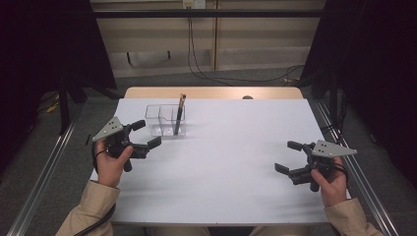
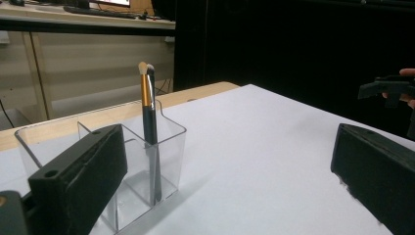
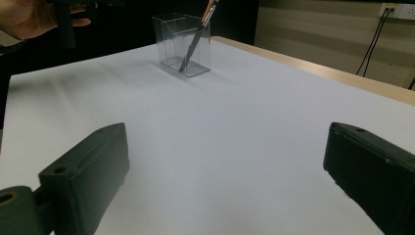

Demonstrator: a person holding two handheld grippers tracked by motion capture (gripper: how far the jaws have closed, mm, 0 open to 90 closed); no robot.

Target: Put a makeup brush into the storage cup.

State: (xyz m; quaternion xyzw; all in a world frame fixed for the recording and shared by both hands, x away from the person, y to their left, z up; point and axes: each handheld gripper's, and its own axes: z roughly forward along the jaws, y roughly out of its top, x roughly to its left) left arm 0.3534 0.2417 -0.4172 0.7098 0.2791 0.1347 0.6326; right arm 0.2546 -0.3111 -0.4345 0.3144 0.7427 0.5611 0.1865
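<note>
So the makeup brush [image 1: 179,114] is standing bristles-up in the clear plastic organizer [image 1: 165,120], which sits on the white table [image 1: 221,162] at about 11 o'clock from the table's middle. It's in the right-hand compartment as the high view shows it, leaning a little so the gold ferrule and bristle tip poke out above the rim, probably because the compartment is wider than the handle and it just rests against a wall. The left gripper [image 1: 144,133] hangs just beside the organizer, at its 8 o'clock, jaws spread wide with nothing between them; in the left gripper view the organizer [image 2: 122,166] and brush [image 2: 148,122] sit right past the near jaw, so it looks lined up to either reach for the brush or steady the box. The right gripper [image 1: 289,156] is well apart from all that, over at 4 o'clock near the table edge, its jaws wide apart and empty too, with bare table in front of it and the organizer [image 3: 182,44] far off. My guess is it's parked there to stay out of the way.
</note>
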